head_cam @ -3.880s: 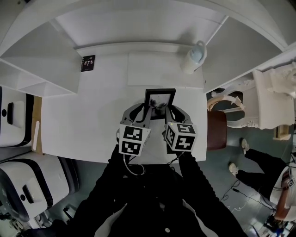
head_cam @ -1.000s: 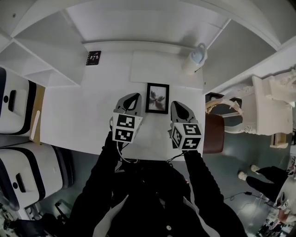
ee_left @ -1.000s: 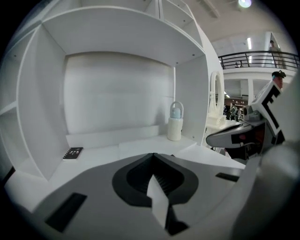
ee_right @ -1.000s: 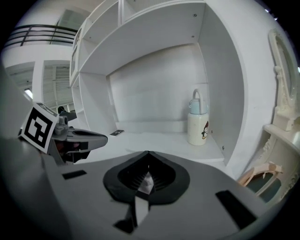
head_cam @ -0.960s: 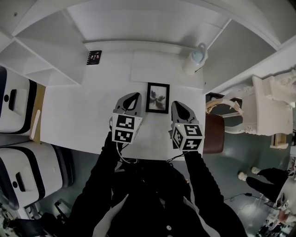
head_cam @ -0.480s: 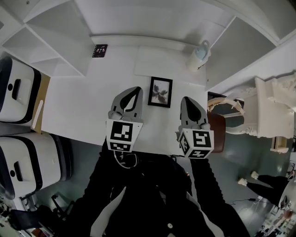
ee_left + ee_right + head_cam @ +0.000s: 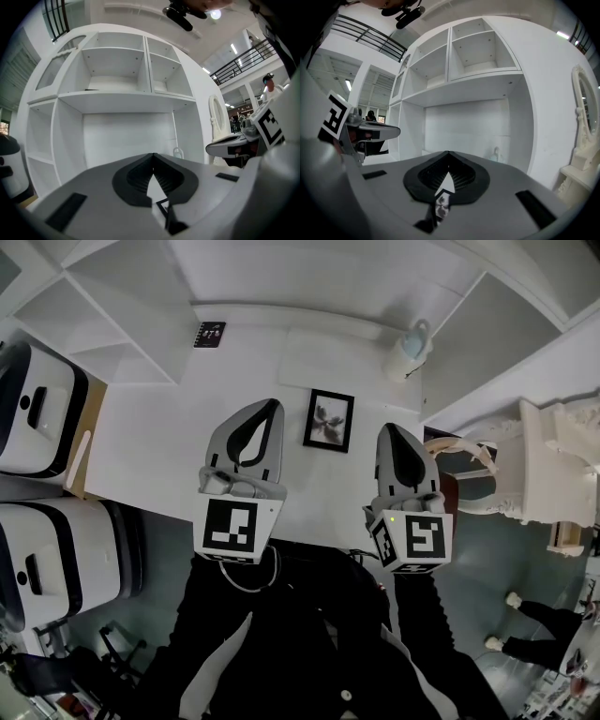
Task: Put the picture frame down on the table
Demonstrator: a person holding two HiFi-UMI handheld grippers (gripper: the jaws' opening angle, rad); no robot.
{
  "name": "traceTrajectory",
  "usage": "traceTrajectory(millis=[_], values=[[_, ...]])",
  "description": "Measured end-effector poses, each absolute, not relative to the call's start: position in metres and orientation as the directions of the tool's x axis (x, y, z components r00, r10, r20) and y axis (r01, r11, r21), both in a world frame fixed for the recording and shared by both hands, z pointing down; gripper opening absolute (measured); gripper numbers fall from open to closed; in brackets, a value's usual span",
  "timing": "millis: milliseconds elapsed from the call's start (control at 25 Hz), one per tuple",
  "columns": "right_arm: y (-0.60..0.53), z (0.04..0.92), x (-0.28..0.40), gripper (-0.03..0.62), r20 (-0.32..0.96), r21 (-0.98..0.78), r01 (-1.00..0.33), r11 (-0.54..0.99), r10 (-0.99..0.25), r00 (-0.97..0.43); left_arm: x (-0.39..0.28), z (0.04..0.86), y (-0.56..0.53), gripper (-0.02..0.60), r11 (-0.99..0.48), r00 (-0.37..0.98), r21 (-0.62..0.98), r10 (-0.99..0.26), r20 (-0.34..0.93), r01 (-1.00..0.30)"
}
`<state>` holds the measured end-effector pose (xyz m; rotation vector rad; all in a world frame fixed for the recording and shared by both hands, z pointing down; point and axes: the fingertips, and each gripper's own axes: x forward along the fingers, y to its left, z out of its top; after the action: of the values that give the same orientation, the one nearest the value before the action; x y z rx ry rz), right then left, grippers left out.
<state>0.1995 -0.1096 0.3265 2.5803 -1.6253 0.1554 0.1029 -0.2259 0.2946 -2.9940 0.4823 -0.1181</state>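
Black-framed and lying flat with its picture side up, the picture frame (image 7: 329, 420) rests on the white tabletop (image 7: 159, 456). It sits between the tips of the two hand-held grippers, a little farther off, and touches neither.

The left hand-held gripper (image 7: 274, 406) has its jaws pressed fully together with nothing between them. Its own view shows the closed tips against the white shelf unit (image 7: 117, 89), and a black corner of the frame shows below through the gap behind the tips. The right hand-held gripper (image 7: 386, 427) is likewise closed tight and empty, held over the near right part of the tabletop.

Each gripper's marker cube bears black-and-white square code patterns. At the far left of the tabletop lies a small black card (image 7: 209, 335) with pale print too small to read. At the far right corner stands a white bottle with a pale blue top (image 7: 410, 351).
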Motion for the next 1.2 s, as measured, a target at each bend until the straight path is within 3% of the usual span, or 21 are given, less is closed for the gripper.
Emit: traceTrajectory(millis=[400, 1200], values=[[-0.103, 0.288, 0.194, 0.002, 0.049, 0.051, -0.898, -0.437, -0.897, 0.439, 0.091, 0.272, -0.209, 0.002, -0.927, 0.946, -0.216, -0.322, 0.03, -0.308], [-0.104, 0.288, 0.201, 0.002, 0.063, 0.029, -0.897, -0.441, -0.895, 0.441, 0.097, 0.273, -0.2, 0.002, -0.937, 0.955, -0.214, -0.292, 0.052, -0.275]])
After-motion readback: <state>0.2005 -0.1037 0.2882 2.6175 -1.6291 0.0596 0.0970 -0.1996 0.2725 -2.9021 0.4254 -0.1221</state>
